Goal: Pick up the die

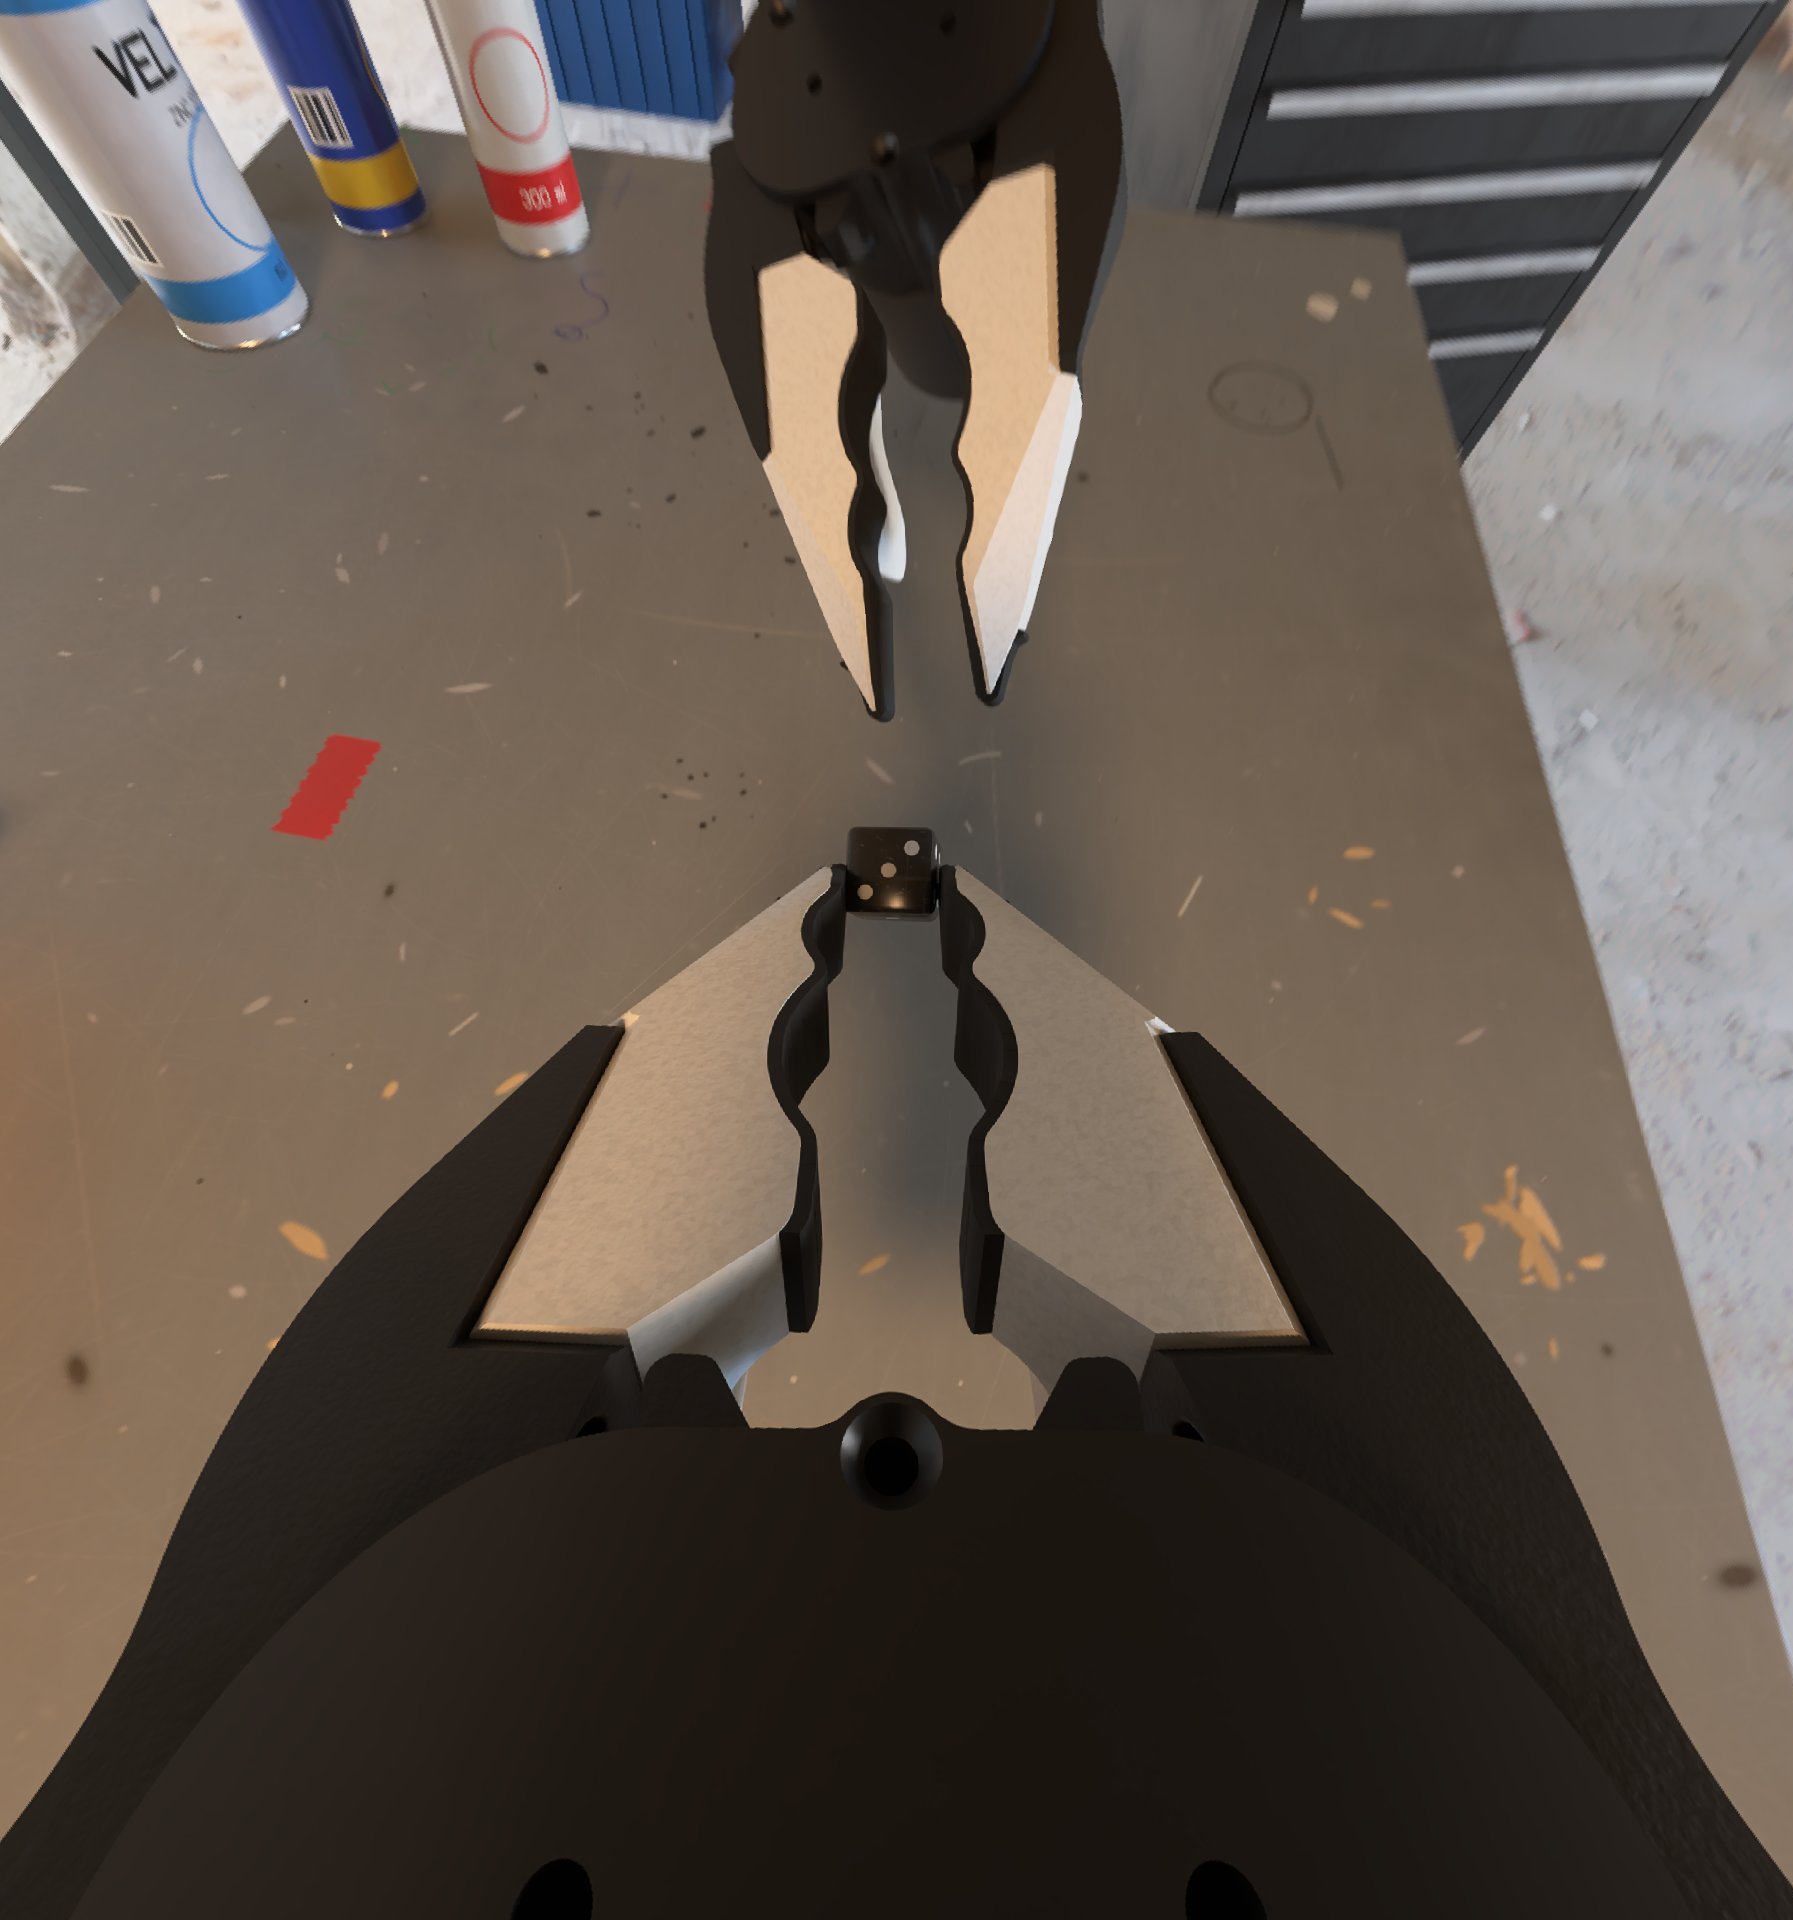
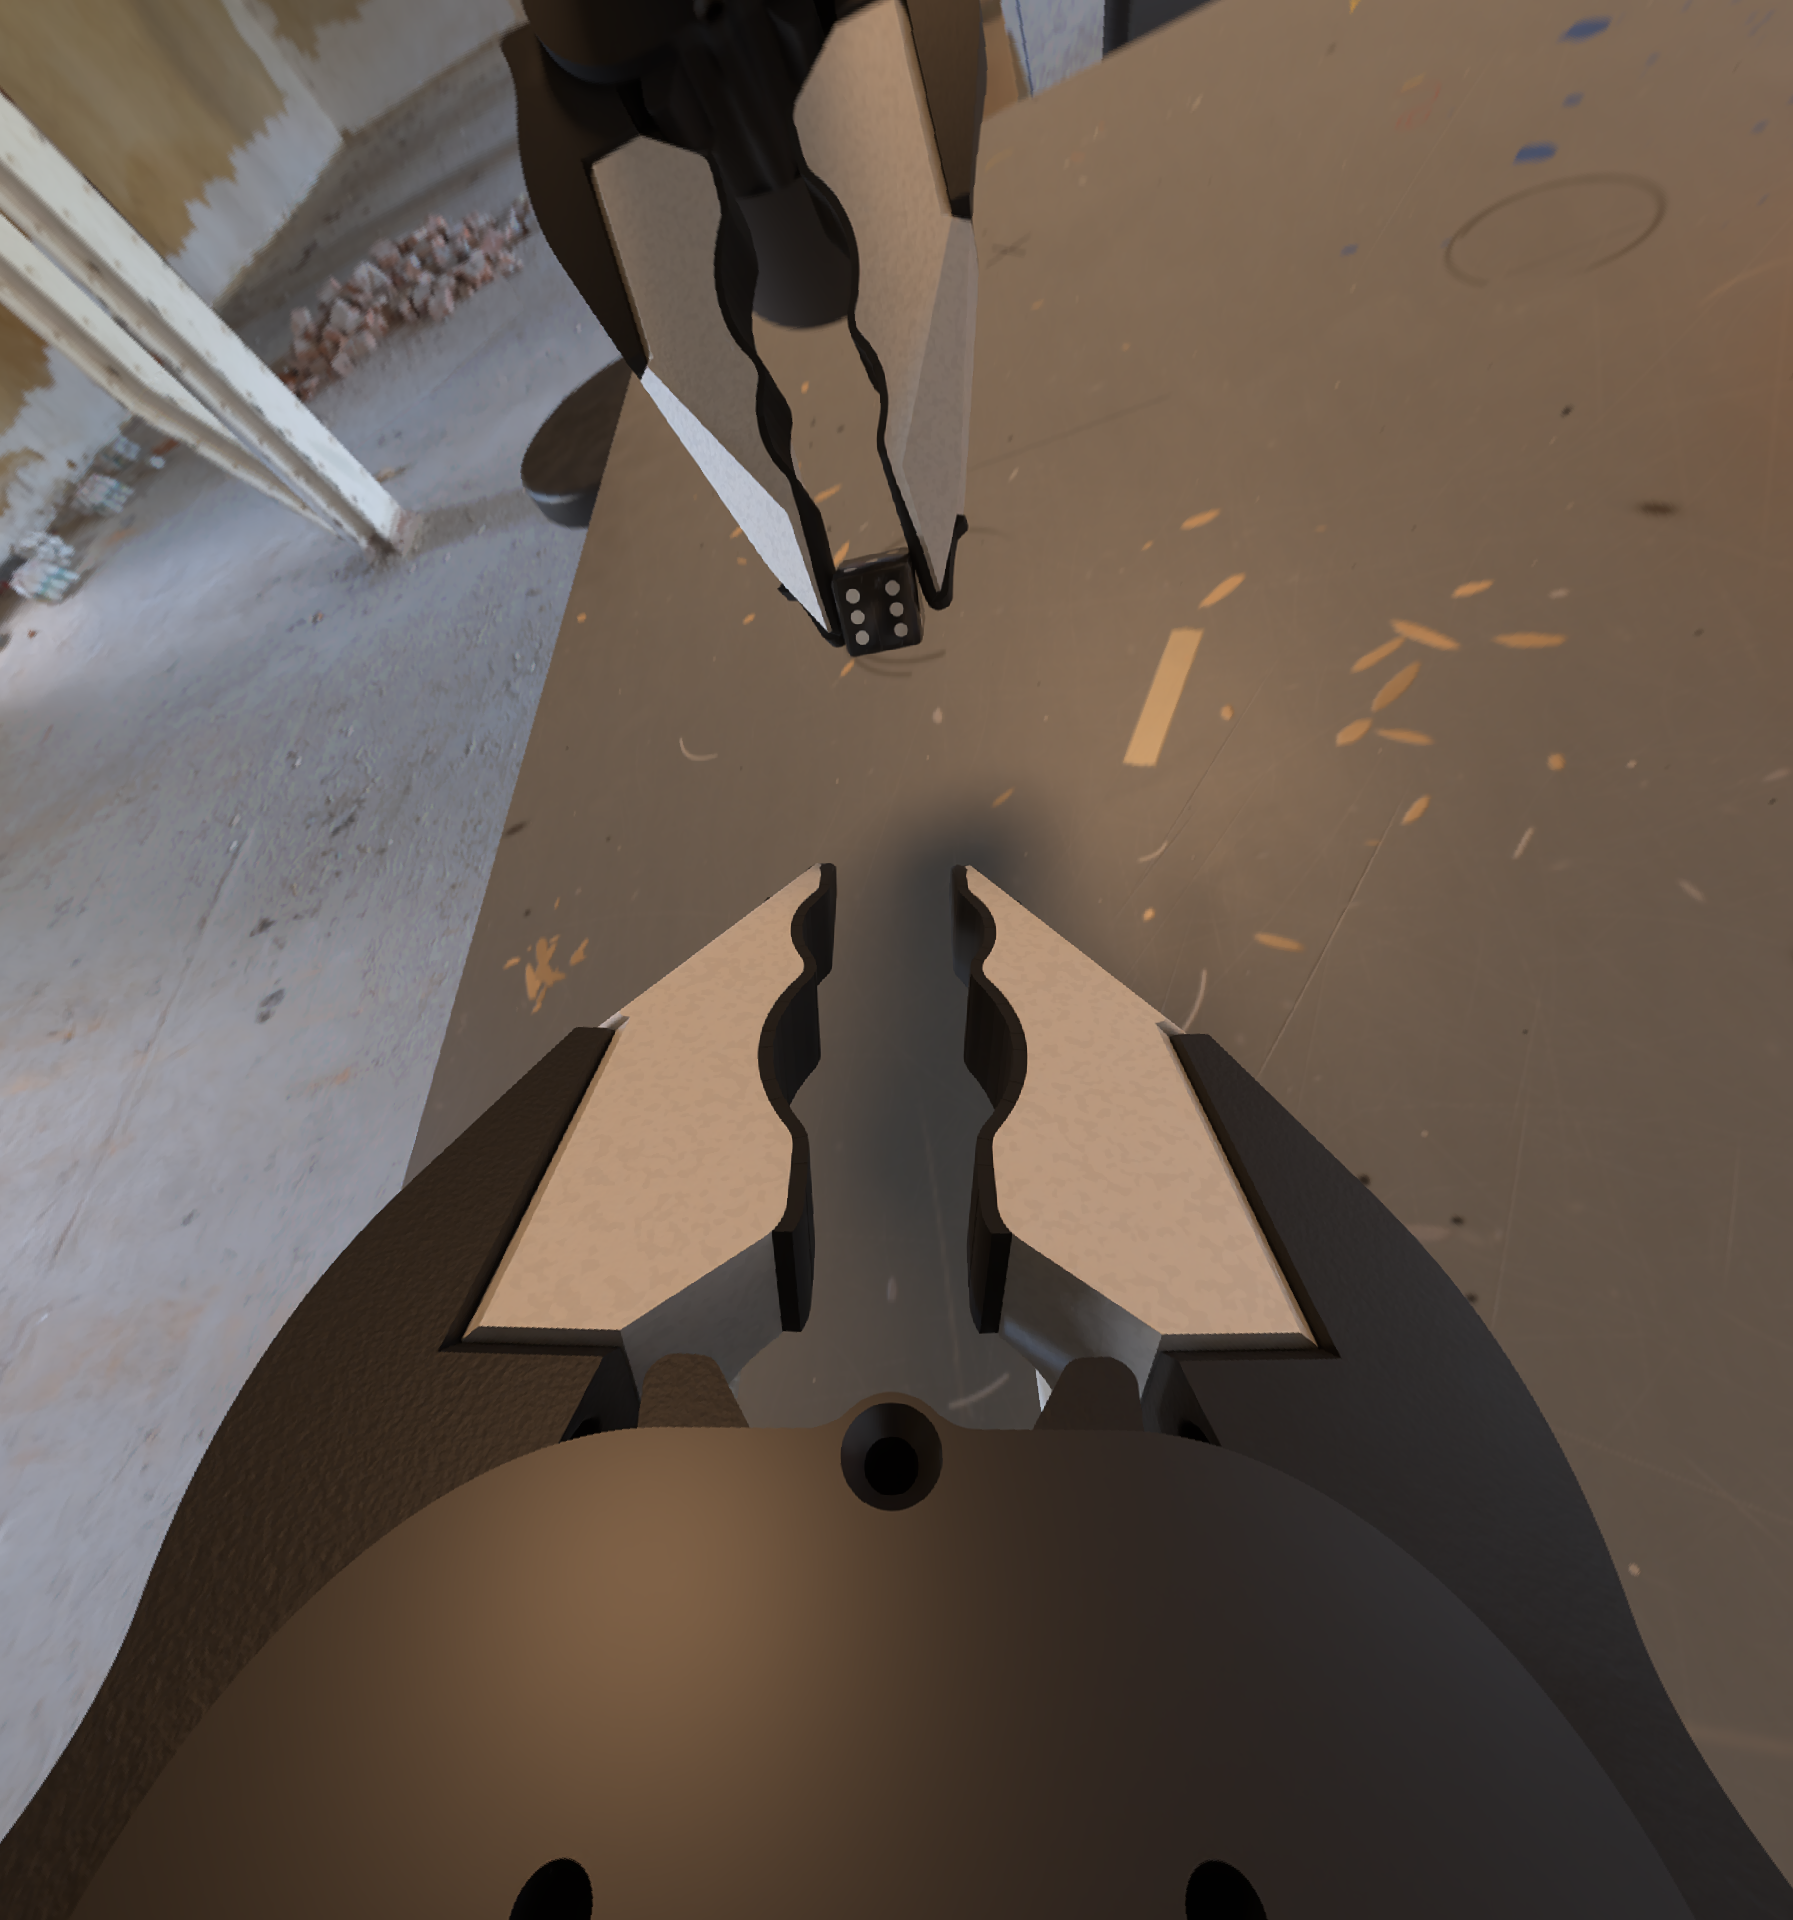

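The die (image 1: 890,871) is small and black with white pips. My left gripper (image 1: 892,883) is shut on it, one fingertip on each side, low over the grey-brown table (image 1: 456,582). I cannot tell whether the die touches the table. The right wrist view shows the same die (image 2: 876,608) between the left gripper's (image 2: 879,613) fingertips. My right gripper (image 2: 894,881) is open and empty, facing the left one with a stretch of bare table between them. It also shows in the left wrist view (image 1: 936,709), just beyond the die.
Three spray cans (image 1: 196,177) (image 1: 352,114) (image 1: 518,125) and a blue crate (image 1: 637,52) stand at the table's far left. A red tape strip (image 1: 328,787) lies on the left. A dark drawer cabinet (image 1: 1474,187) stands beyond the far right corner. The table edge (image 2: 549,790) drops to concrete floor.
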